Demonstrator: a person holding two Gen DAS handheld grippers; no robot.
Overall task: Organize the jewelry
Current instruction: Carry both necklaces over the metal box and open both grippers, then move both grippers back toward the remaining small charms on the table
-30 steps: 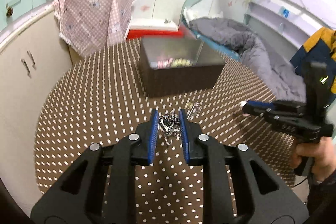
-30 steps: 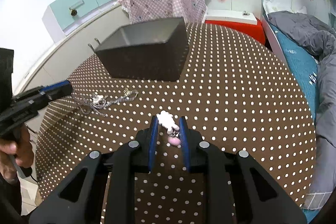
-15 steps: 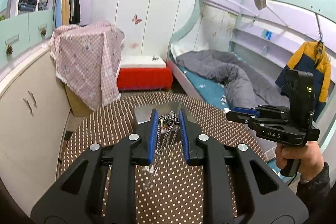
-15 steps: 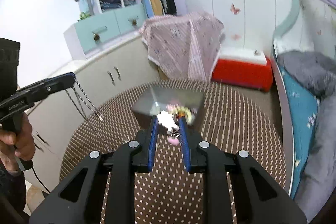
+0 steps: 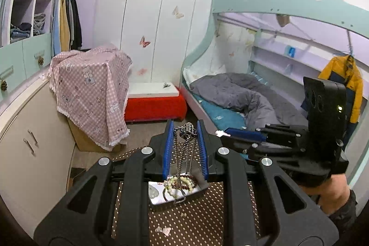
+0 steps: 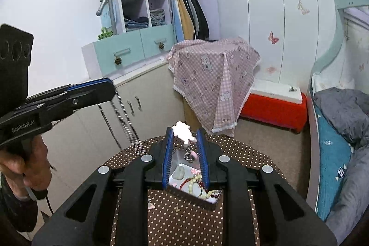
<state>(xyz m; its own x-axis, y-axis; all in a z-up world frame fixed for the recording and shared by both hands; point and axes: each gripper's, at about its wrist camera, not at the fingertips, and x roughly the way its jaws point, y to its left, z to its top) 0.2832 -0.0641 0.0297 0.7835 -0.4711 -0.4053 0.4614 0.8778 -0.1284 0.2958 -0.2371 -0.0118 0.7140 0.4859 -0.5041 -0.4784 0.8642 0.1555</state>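
My left gripper (image 5: 184,130) is shut on a silver chain necklace (image 5: 187,129), whose chain hangs down over the open dark jewelry box (image 5: 198,190). The box holds bead bracelets (image 5: 176,183). My right gripper (image 6: 183,134) is shut on a white and pink charm (image 6: 183,130) with a small pendant dangling, held above the same box (image 6: 214,202). In the right wrist view the left gripper (image 6: 105,90) is at the left with the chain (image 6: 124,123) hanging from it. The right gripper (image 5: 227,131) shows at the right of the left wrist view.
The box stands on a round brown table with white dots (image 6: 191,223). Small pink and white bits (image 5: 163,229) lie on the table near its front. A cabinet (image 6: 143,103), a pink cloth-covered stand (image 6: 214,77), a red bench (image 6: 274,107) and a bed (image 5: 230,96) surround the table.
Both grippers have risen high off the table with their jewelry and now hang over the box. The necklace left the tabletop and dangles freely.
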